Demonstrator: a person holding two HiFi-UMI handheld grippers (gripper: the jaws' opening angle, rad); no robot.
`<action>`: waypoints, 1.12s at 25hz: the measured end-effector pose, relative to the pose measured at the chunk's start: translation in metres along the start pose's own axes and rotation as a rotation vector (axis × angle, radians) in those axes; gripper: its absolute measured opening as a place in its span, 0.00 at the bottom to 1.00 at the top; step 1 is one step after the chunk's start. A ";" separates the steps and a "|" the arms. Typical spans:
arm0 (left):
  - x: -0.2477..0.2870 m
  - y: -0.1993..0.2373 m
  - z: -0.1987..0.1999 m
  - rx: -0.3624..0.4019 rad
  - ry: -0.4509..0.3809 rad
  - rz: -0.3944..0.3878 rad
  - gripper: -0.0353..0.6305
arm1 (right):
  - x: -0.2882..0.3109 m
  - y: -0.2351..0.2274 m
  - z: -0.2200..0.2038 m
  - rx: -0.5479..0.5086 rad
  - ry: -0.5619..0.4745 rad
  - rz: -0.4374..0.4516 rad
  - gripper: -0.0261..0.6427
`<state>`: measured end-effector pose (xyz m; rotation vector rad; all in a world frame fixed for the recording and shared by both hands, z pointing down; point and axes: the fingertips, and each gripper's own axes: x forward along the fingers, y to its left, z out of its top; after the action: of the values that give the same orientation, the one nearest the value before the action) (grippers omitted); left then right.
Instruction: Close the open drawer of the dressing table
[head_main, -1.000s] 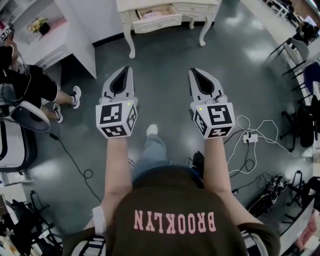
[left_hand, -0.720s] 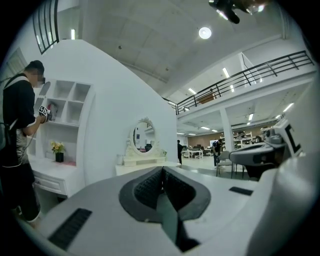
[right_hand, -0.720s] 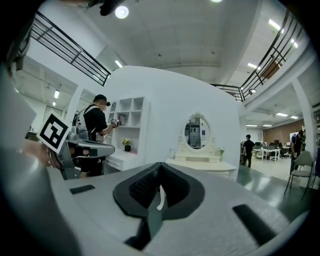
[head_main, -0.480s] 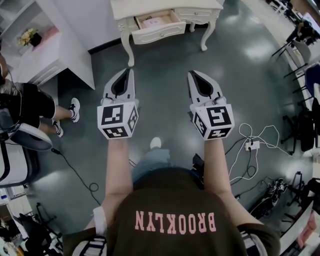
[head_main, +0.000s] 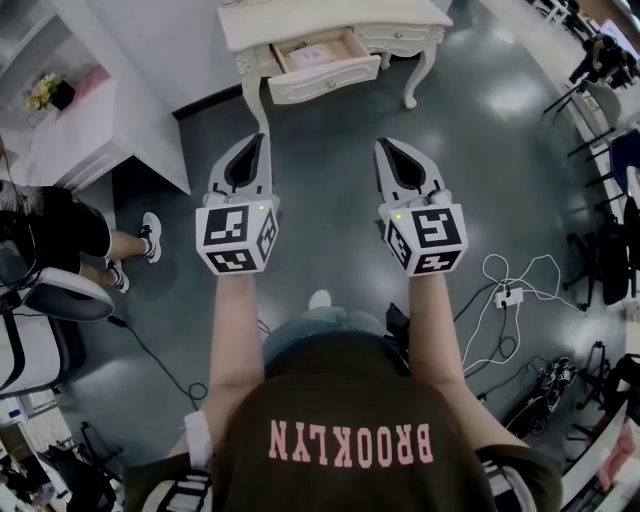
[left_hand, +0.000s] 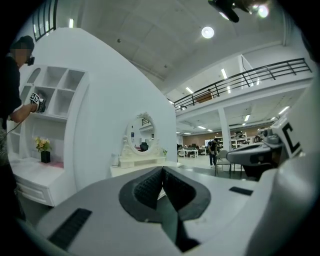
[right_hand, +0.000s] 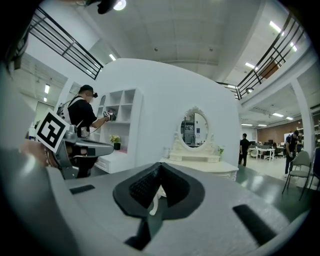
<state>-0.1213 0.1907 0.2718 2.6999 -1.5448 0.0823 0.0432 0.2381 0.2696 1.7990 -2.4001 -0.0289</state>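
Observation:
A cream dressing table (head_main: 250, 25) stands ahead at the top of the head view, its left drawer (head_main: 325, 62) pulled out, with a pale sheet inside. My left gripper (head_main: 256, 140) and right gripper (head_main: 385, 145) are held side by side, level, pointing at the table, well short of it. Both have their jaws closed together with nothing between them. In the left gripper view the table with its oval mirror (left_hand: 141, 138) shows beyond the shut left gripper (left_hand: 162, 170). The right gripper view shows the mirror (right_hand: 194, 128) and tabletop (right_hand: 210, 166) past the shut right gripper (right_hand: 159, 167).
A white shelf unit (head_main: 95, 120) stands to the left, and a person (head_main: 60, 225) is beside it. Cables and a power strip (head_main: 503, 296) lie on the grey floor at right. Chairs (head_main: 600, 100) stand at the far right.
The dressing table has come nearer and lower in the head view as I walk toward it. Both grippers keep their pose, shut, side by side.

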 end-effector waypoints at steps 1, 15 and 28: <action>0.003 0.005 0.000 -0.001 0.001 -0.001 0.06 | 0.006 0.002 0.000 -0.005 0.003 0.000 0.03; 0.025 0.038 -0.012 -0.022 0.011 0.003 0.06 | 0.054 -0.003 -0.012 -0.007 0.046 -0.040 0.03; 0.098 0.080 -0.023 -0.050 0.034 0.055 0.06 | 0.140 -0.046 -0.030 -0.070 0.108 -0.037 0.03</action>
<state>-0.1413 0.0672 0.3005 2.6042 -1.5903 0.0886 0.0522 0.0934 0.3088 1.7671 -2.2633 -0.0196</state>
